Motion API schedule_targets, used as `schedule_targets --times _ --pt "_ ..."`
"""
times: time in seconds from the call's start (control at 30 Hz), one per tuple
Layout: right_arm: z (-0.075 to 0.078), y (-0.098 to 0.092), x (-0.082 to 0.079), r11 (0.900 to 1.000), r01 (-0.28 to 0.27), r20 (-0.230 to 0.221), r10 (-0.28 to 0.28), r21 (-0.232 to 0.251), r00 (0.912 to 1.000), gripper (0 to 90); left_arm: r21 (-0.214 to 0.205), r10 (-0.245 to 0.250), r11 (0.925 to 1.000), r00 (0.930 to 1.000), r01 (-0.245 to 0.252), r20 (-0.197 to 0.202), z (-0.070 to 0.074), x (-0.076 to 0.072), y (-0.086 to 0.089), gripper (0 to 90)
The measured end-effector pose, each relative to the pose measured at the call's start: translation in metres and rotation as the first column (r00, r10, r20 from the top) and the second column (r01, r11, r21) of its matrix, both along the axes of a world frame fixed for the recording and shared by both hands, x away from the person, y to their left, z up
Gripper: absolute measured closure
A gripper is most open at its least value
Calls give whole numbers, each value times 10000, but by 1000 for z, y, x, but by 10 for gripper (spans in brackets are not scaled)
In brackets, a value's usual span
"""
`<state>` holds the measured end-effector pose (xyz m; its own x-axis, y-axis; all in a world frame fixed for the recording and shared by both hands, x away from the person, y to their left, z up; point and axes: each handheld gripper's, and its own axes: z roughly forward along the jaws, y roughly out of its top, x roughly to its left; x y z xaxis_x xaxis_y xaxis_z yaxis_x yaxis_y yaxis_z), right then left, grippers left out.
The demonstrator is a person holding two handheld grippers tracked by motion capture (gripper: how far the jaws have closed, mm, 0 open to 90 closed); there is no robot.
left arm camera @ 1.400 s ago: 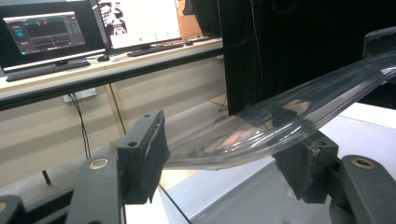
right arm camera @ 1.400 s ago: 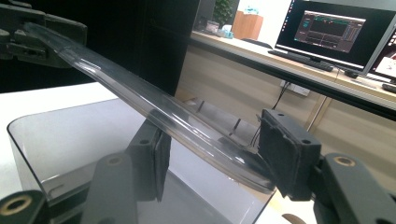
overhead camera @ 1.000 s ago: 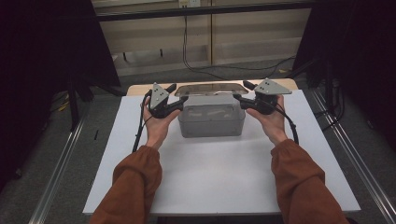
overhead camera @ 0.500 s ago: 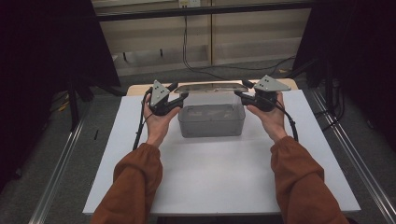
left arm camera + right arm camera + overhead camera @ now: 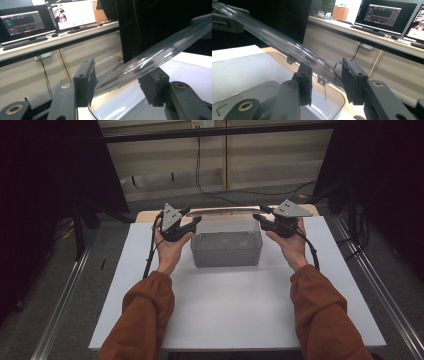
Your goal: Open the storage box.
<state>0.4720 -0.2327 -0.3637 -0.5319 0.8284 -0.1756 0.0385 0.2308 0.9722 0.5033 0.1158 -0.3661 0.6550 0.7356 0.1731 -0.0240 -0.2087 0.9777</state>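
Above the clear box [image 5: 226, 247], both closing claws straddle its see-through lid [image 5: 225, 212]; contact is unclear.

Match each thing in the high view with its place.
1 clear lid
2 clear box
3 left claw
4 right claw

a at the lid's right end
b on the white table
c at the lid's left end
d raised over the box's far edge

Pairs: 1-d, 2-b, 3-c, 4-a.
Both claws have just been closing, the lid between their jaws.
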Motion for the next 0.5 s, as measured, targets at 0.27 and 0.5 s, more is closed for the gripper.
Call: schedule_targets --times 0.27,0.5 --pt "6 -1 7 9999 -69 -34 70 123 10000 621 -103 15 9999 10000 -16 -82 3 10 3 479" --pt "6 -3 13 9995 -104 -73 106 289 9999 617 16 90 10000 9998 -90 -161 1 16 2 512"
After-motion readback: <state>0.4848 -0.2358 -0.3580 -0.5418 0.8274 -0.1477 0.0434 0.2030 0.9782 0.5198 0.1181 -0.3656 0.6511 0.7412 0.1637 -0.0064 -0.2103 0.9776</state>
